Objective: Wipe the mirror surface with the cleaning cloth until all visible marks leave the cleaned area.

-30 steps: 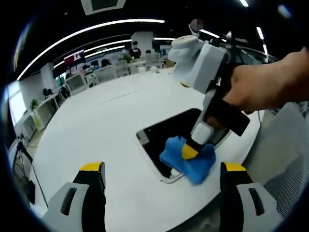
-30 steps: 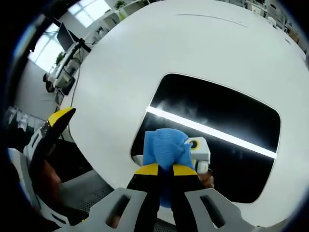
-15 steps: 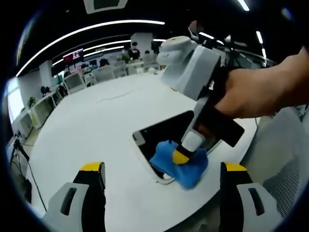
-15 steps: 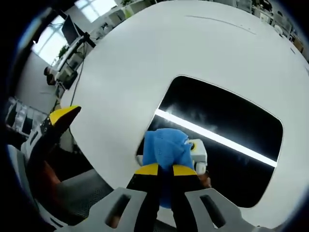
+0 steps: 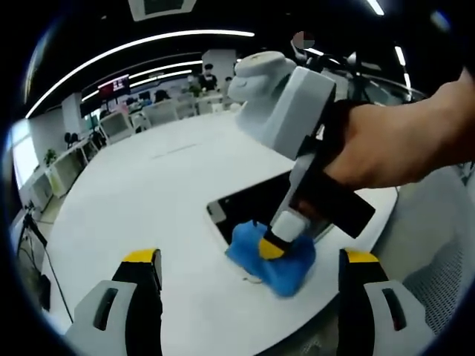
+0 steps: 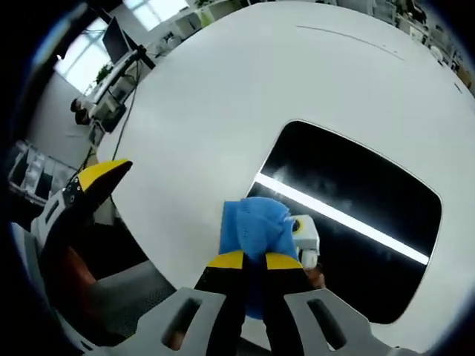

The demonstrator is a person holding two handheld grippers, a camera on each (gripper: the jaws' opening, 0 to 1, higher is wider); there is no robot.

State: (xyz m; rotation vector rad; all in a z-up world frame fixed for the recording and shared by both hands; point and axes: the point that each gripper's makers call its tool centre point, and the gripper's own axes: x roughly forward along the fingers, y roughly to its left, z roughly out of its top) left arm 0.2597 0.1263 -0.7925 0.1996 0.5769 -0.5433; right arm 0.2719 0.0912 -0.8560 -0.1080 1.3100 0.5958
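The mirror (image 6: 349, 237) is a dark rounded rectangle lying flat on a round white table (image 6: 223, 96), close to the table's near edge. A bright ceiling light reflects across it as a thin white stripe, with a faint hazy smudge just above that stripe.

The blue cleaning cloth (image 6: 254, 228) sits on the mirror's near corner, bunched and overlapping the mirror's rim onto the table. My right gripper (image 6: 253, 262) is clenched on the cloth, its yellow-tipped jaws pinched together with blue fabric bulging out past them. In the left gripper view the right gripper (image 5: 276, 245) presses the cloth (image 5: 269, 259) down at that same mirror (image 5: 249, 208) corner, my hand (image 5: 393, 141) wrapped around the grip above it.

My left gripper (image 5: 249, 259) hangs released, jaws wide apart, off the table's near edge and clear of the mirror.

To wipe well from here, I judge I should keep the cloth flat and pressed, sweep from this corner across toward the hazy patch in overlapping passes, and keep the pinch firm so the fabric does not slip out.
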